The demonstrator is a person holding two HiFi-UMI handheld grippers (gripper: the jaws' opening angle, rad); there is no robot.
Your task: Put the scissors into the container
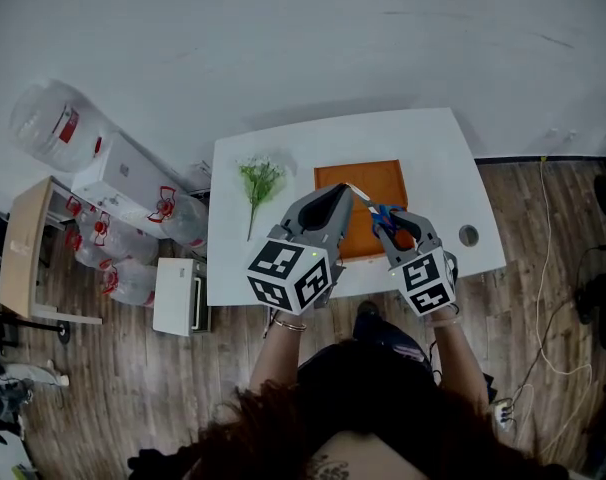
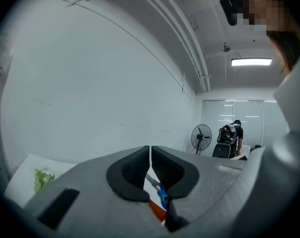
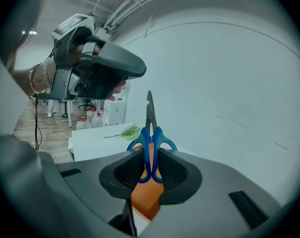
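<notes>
The scissors [image 1: 383,214] have blue handles and closed steel blades. My right gripper [image 1: 390,226] is shut on the handles and holds them above the orange container [image 1: 379,180] on the white table [image 1: 433,158]. In the right gripper view the scissors [image 3: 151,144] stand between the pads, blades pointing away from the gripper, with the container [image 3: 146,198] below. My left gripper [image 1: 335,200] hovers just left of the blades, its jaws shut on nothing. In the left gripper view, the scissors [image 2: 161,196] show through the gap behind its tips [image 2: 150,157].
A green plant sprig [image 1: 260,180] lies on the table left of the container. A round cable hole [image 1: 469,235] sits near the table's right edge. Water bottles [image 1: 43,118] and white boxes [image 1: 118,178] crowd the floor at the left.
</notes>
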